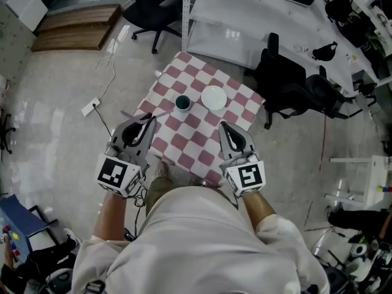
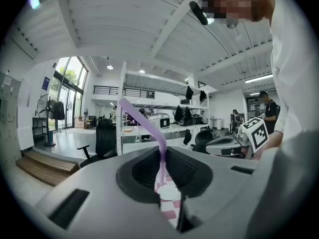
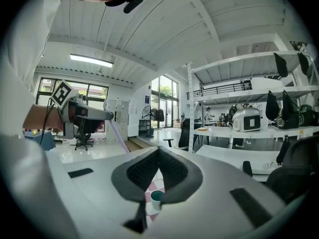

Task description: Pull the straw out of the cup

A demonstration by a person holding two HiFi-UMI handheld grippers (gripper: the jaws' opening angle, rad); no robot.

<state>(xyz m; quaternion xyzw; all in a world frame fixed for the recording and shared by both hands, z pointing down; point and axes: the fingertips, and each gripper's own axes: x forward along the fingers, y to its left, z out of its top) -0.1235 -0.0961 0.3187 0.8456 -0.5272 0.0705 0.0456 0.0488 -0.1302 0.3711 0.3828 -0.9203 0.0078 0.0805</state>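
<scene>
My left gripper (image 1: 150,117) pinches one purple straw (image 2: 149,128); my right gripper (image 1: 224,126) is closed, empty. One cup (image 1: 182,103) and one white disc (image 1: 214,97) sit on the checkered table (image 1: 202,141).

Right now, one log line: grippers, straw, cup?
left gripper: shut on purple plastic straw | straw: clear of round teal cup | cup: on red-and-white checked tablecloth | right gripper: shut, empty

Cup (image 3: 155,198) partly hidden behind right claw (image 3: 158,153); contents too small to tell.
</scene>
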